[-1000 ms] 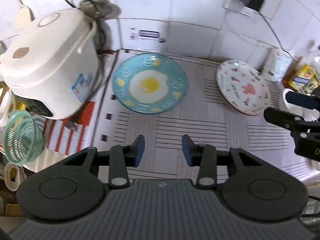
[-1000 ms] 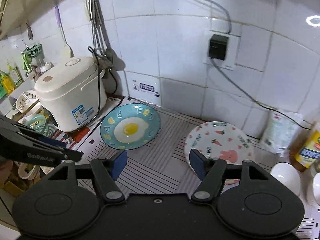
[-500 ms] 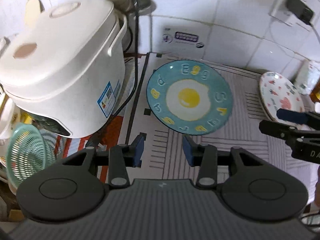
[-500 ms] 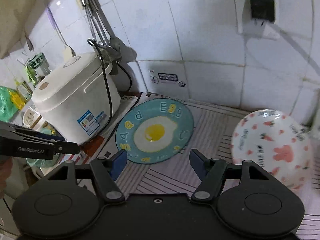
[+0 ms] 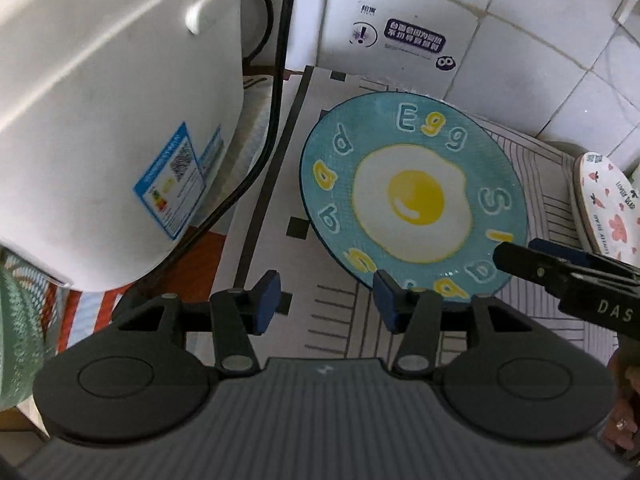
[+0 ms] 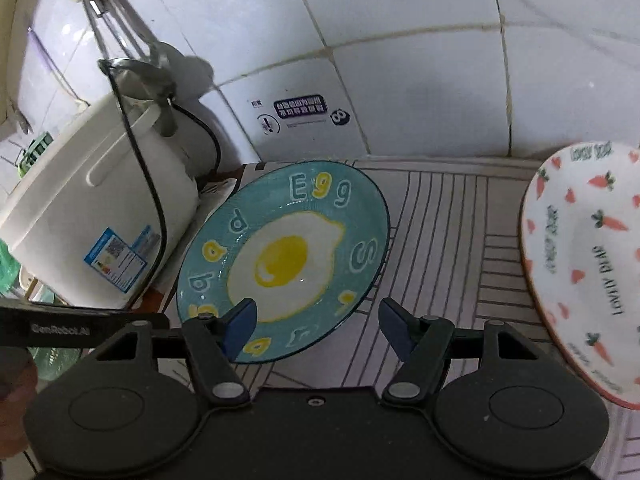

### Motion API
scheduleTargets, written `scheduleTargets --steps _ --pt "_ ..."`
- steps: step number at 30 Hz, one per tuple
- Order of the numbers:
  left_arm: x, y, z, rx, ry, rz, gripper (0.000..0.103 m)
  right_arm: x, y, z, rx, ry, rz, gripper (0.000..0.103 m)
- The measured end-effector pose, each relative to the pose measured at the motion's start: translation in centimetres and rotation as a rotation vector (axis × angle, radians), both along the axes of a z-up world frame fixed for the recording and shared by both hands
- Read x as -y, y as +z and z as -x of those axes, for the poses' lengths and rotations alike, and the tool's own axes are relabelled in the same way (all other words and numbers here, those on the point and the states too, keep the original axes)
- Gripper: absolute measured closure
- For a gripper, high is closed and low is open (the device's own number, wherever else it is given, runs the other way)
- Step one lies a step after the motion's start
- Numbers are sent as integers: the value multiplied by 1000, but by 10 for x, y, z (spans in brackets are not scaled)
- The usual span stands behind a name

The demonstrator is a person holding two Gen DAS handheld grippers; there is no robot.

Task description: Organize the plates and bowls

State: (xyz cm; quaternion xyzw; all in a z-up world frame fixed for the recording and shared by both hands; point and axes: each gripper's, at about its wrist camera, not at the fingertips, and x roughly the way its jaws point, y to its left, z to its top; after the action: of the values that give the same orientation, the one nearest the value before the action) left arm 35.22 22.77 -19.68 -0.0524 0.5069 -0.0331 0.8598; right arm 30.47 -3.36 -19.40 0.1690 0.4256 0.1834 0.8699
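The blue egg plate (image 5: 414, 204) lies flat on a white mat with black stripes (image 5: 332, 332), its face printed with a fried egg and ringed with blue and yellow letters. Taking this plate as the landmark, the left gripper (image 5: 326, 304) hangs at its near edge: the right-hand blue pad sits over the plate's rim while the other pad stands over bare mat to the plate's left. Its jaws are opening, and nothing is pressed between the pads. The right gripper (image 6: 316, 326) comes at the plate's near rim from the other side; its jaws stand wide apart, one pad over the egg print and the other over the mat beside the plate's right edge, holding nothing. In the left wrist view the right gripper's black finger reaches over the plate's right rim, though whether it touches the plate cannot be told. To the plate's right, apart from it on the same mat, rests the white carrot plate (image 6: 588, 264), patterned with carrots and dark lettering, its rim edged in orange. To the plate's left stands a white rice cooker (image 6: 92, 208) with a blue label on its side, and a black cord (image 5: 276, 92) runs down between the cooker and the plate. Behind the plate rises a white tiled wall (image 6: 400, 40) bearing a purple sticker (image 6: 301, 109). Metal utensils (image 6: 132, 40) hang on the wall above the cooker.
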Motion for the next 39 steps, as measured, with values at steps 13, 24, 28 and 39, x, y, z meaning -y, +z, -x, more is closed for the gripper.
scheduleTargets --steps 13,24,28,39 --pt "1 -21 -23 18 11 58 60 4 -25 -17 -47 -56 -26 84" --pt "8 -22 -23 13 19 54 79 10 -29 -20 -7 22 -54 82" --pt "15 -19 -8 19 -4 45 79 15 -21 -16 -11 77 -36 81" --pt "49 27 45 65 -26 -6 79 45 19 21 17 110 -66 80"
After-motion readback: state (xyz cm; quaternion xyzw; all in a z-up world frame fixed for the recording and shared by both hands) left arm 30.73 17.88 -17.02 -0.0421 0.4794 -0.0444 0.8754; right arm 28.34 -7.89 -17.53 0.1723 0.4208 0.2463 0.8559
